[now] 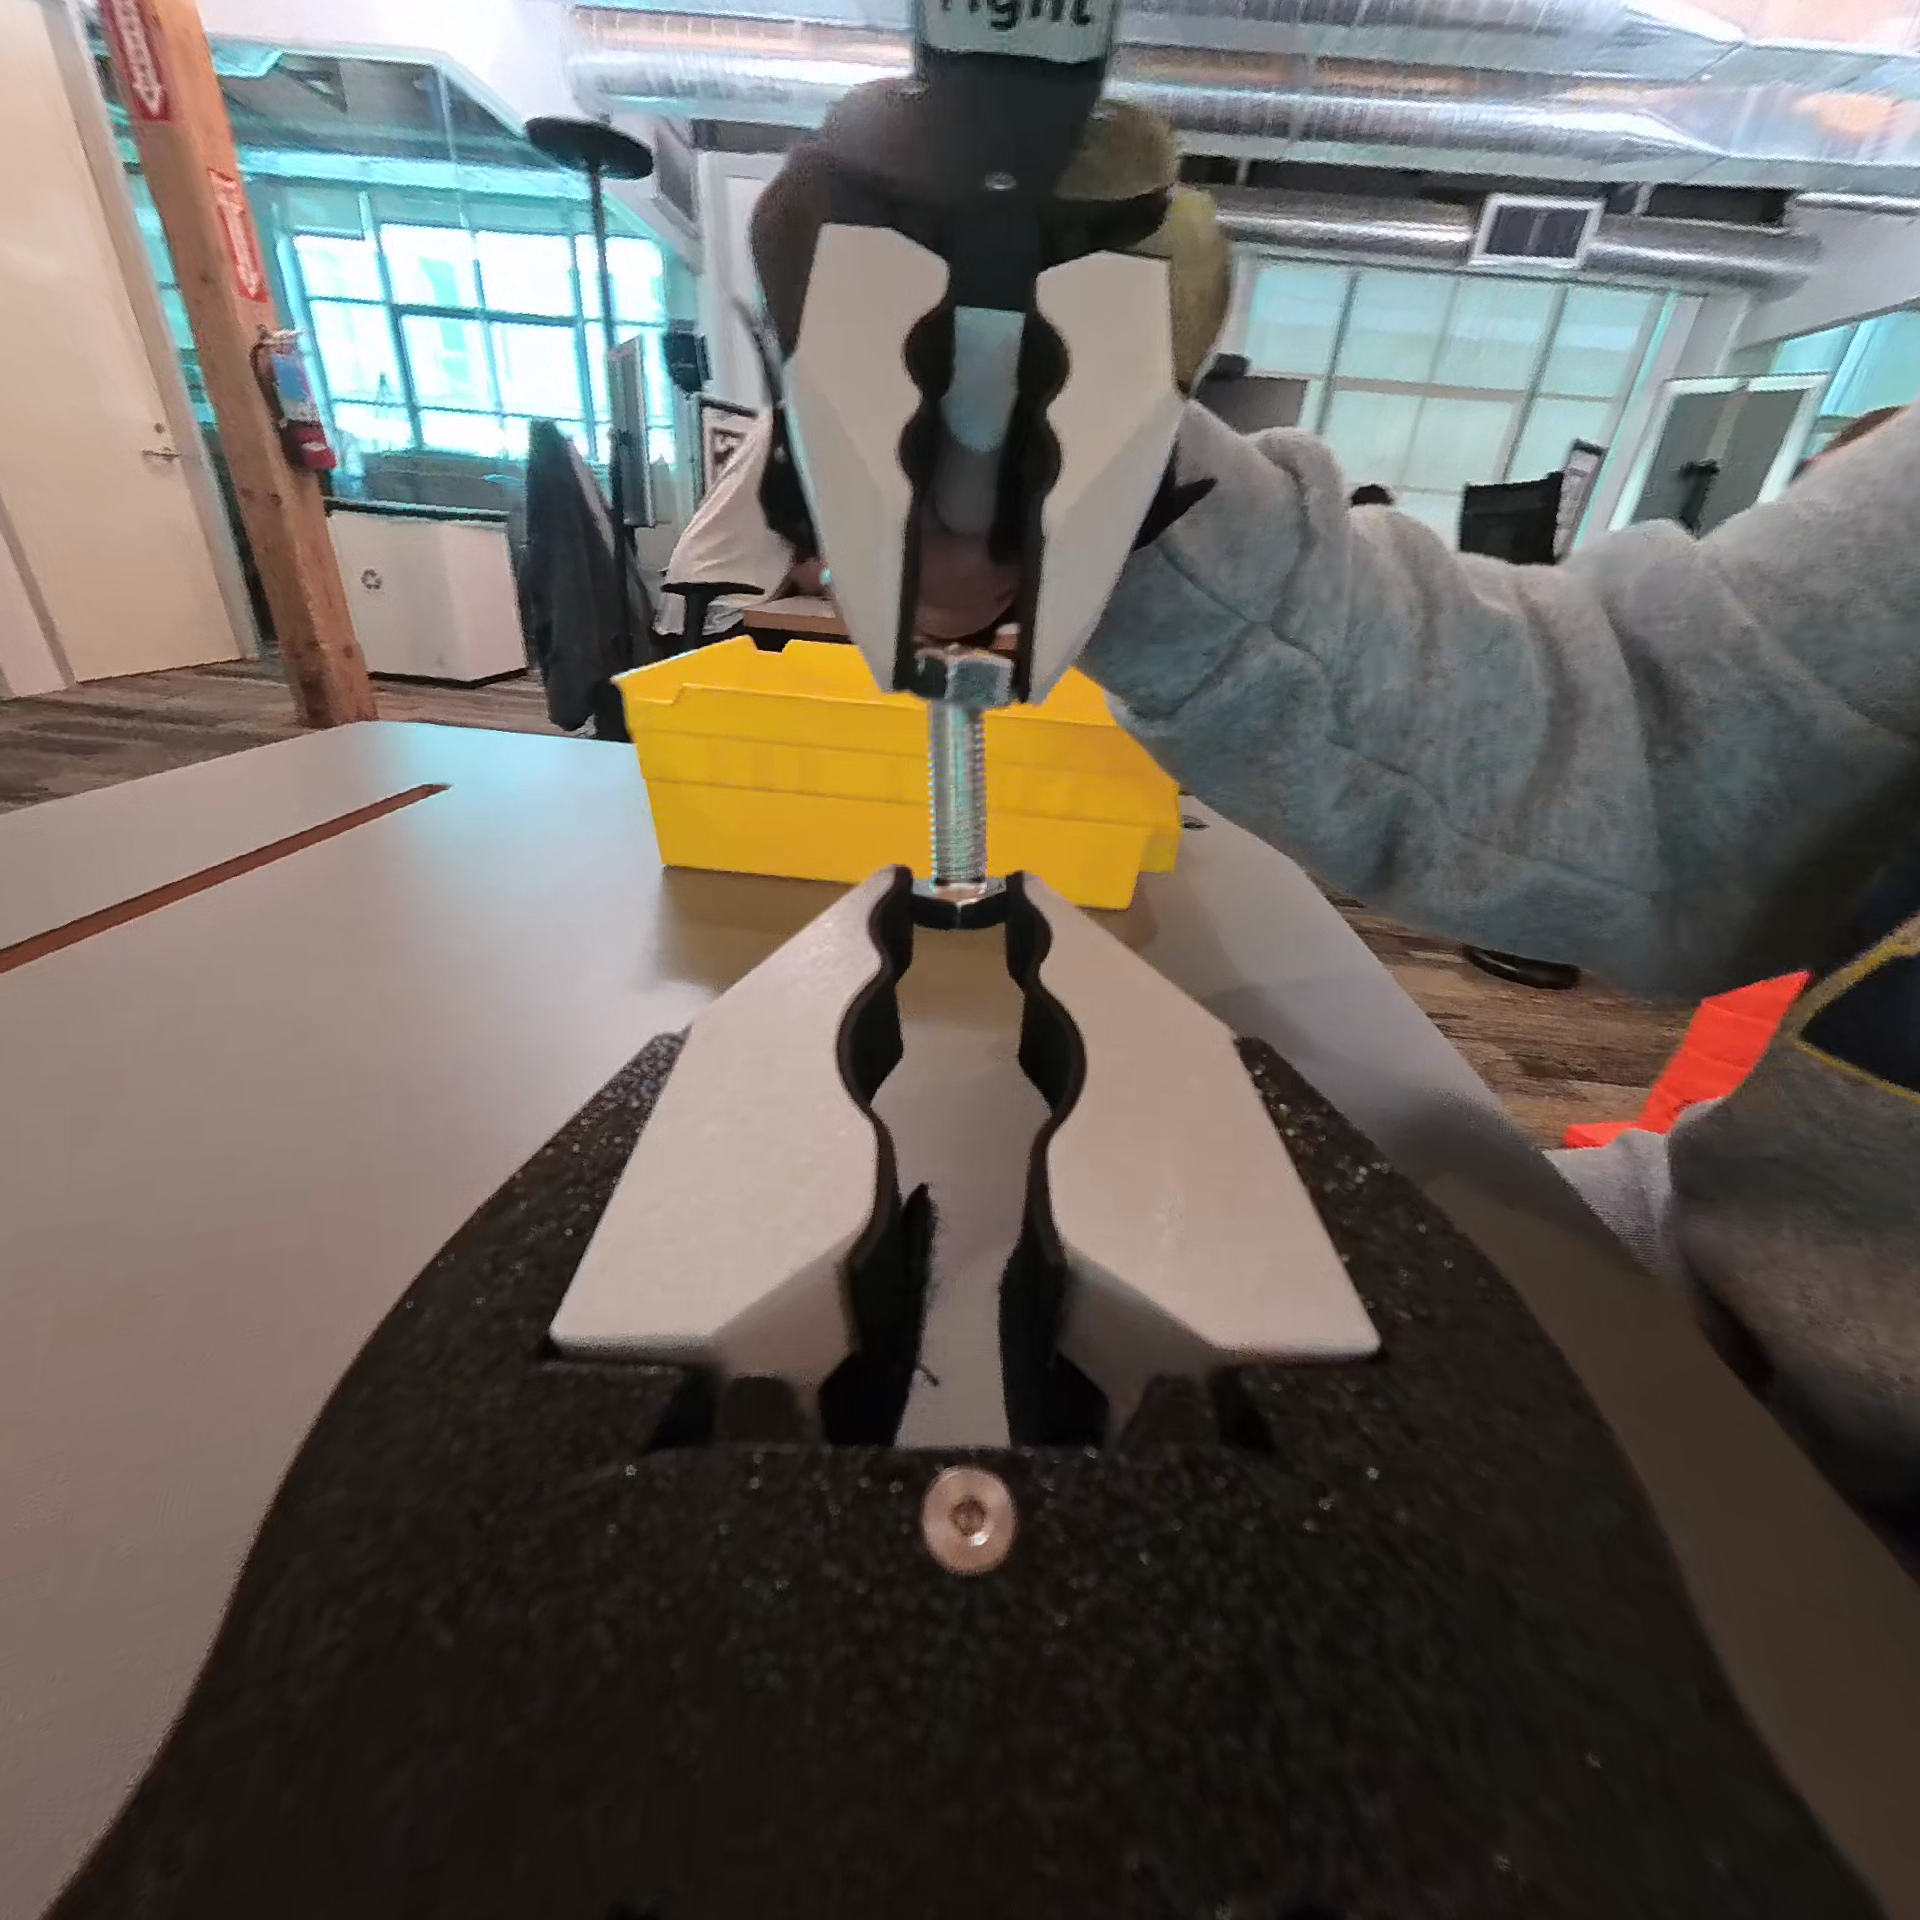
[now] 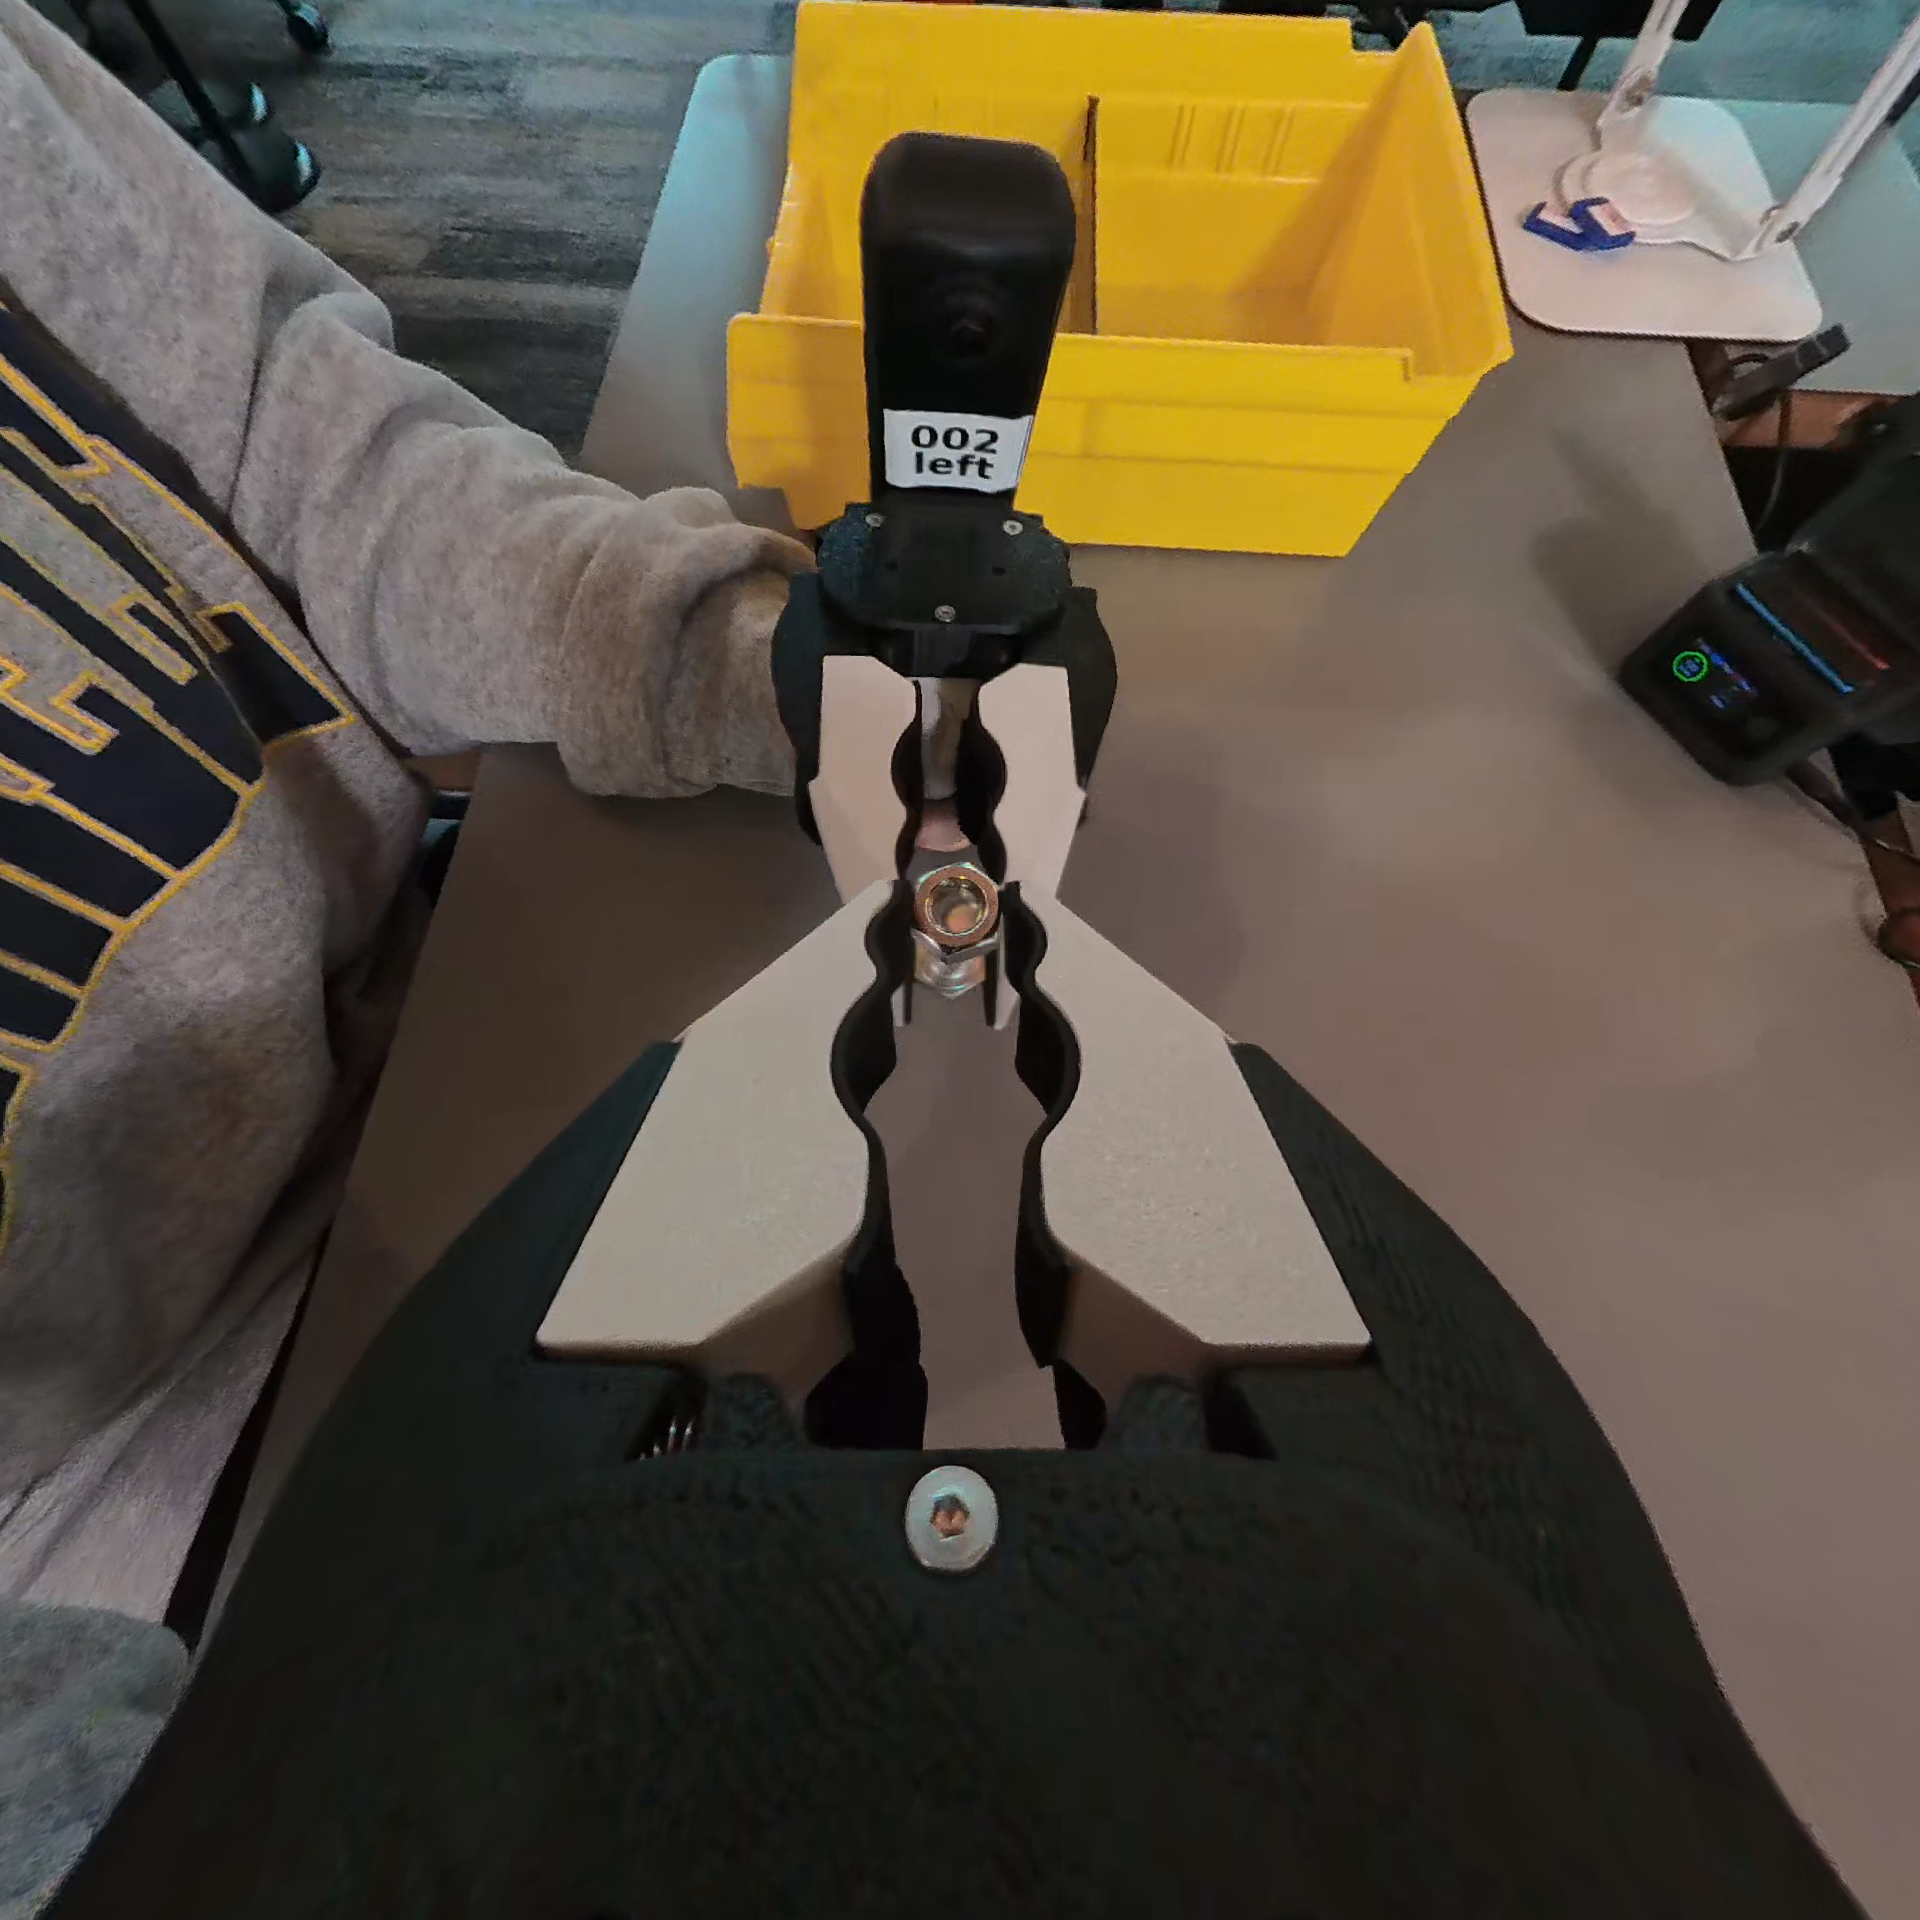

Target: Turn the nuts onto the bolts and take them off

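A silver bolt point(image 1: 954, 790) stands upright above the grey table point(image 1: 312, 1039). In the left wrist view my left gripper point(image 1: 956, 906) is shut on a hex nut point(image 1: 956, 902) at the bolt's lower end. My right gripper point(image 1: 961, 675) comes down from above and is shut on the bolt's hex head point(image 1: 961, 673). In the right wrist view my right gripper point(image 2: 951, 940) holds the head point(image 2: 948, 968) at its tips. The nut point(image 2: 951, 906) shows as a shiny ring just beyond, between the tips of the left gripper point(image 2: 951, 883).
A yellow bin point(image 2: 1247, 416) with a divider stands on the table behind the grippers, also in the left wrist view point(image 1: 831, 810). A dark device with a lit screen point(image 2: 1766, 686) sits at the right. A white lamp base point(image 2: 1642, 208) lies far right. Grey sleeves point(image 2: 468, 623) flank both grippers. Only a small space, under 4 cm, lies between the two pairs of fingers.
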### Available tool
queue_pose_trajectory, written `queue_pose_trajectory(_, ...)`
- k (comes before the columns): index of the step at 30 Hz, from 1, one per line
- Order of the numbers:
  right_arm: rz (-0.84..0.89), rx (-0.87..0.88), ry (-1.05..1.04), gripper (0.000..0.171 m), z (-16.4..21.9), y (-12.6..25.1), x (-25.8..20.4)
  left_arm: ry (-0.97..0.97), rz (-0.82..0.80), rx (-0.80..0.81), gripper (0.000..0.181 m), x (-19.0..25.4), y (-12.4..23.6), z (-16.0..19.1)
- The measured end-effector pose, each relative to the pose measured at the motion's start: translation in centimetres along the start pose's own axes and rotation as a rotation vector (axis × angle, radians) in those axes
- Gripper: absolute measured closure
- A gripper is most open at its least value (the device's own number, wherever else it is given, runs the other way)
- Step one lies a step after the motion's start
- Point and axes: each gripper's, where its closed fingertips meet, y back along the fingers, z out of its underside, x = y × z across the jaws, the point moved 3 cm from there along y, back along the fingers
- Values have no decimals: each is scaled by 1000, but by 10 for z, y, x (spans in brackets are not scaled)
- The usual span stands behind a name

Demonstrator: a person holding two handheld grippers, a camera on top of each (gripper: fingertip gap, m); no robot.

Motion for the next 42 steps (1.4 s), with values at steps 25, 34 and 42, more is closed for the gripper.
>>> queue_pose_trajectory(25,484,51,-410,155,11,-10,16,-13,-197,-71,166,-21,2,10)
queue_pose_trajectory(34,489,71,-396,154,12,-9,15,-18,-185,-70,166,-20,1,10)
queue_pose_trajectory(42,499,145,-338,128,4,-5,13,-6,-190,-38,166,-21,4,6)
